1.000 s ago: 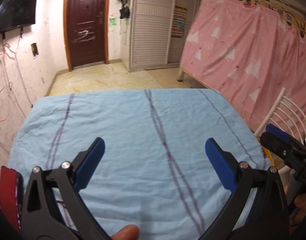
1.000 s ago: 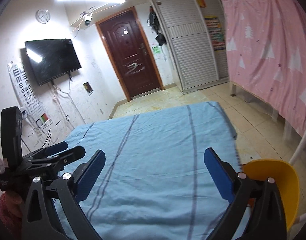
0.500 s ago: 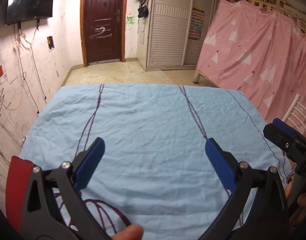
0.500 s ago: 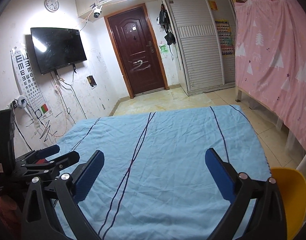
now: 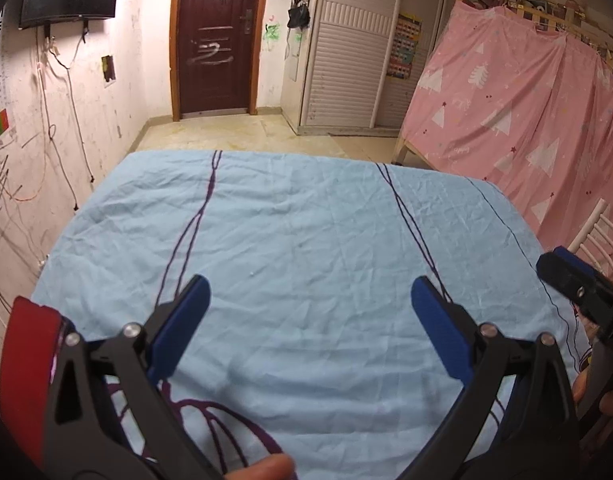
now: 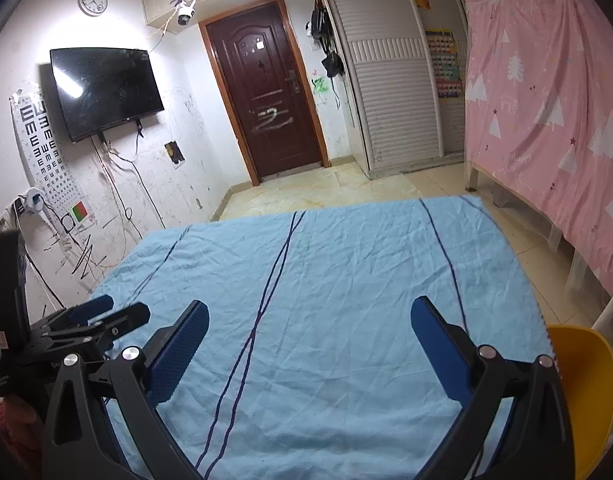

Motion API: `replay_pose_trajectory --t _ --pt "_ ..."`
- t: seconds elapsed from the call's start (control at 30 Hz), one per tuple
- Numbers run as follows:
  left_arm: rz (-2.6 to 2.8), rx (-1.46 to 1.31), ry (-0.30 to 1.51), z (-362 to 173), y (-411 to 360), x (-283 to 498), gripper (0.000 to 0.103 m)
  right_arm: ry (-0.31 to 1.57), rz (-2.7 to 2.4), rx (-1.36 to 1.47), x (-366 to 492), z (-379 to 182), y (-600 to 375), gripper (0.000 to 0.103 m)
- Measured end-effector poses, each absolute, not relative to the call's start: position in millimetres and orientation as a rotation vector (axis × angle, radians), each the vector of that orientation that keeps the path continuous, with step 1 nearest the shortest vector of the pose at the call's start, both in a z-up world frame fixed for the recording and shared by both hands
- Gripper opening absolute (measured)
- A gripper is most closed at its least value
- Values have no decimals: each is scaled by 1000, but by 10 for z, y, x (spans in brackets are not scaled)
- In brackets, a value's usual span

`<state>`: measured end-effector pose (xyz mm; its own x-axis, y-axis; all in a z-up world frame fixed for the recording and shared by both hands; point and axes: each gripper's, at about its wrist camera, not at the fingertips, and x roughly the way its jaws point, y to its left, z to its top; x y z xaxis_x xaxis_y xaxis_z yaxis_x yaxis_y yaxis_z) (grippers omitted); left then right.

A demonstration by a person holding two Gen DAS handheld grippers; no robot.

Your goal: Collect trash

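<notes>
Trash isn't identifiable in either view; only the wrinkled light-blue cloth with dark stripes lies under both tools, and a red curved object at the left wrist frame edge is cut off. Left gripper and right gripper both hover over the cloth, jaws spread wide, nothing between them. Count: two grippers, one yellow plastic bowl-shaped container, partly cropped, off the cloth's right edge.
</notes>
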<state>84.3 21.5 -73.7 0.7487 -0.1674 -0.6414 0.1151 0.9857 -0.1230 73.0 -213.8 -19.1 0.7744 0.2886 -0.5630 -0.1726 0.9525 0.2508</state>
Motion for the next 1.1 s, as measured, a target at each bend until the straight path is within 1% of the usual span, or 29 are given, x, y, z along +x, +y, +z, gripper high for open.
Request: replay_pose_trajectory --t 1.1 --pt "-151 -79 711 -775 209 850 97 649 256 192 733 -220 -2151 94"
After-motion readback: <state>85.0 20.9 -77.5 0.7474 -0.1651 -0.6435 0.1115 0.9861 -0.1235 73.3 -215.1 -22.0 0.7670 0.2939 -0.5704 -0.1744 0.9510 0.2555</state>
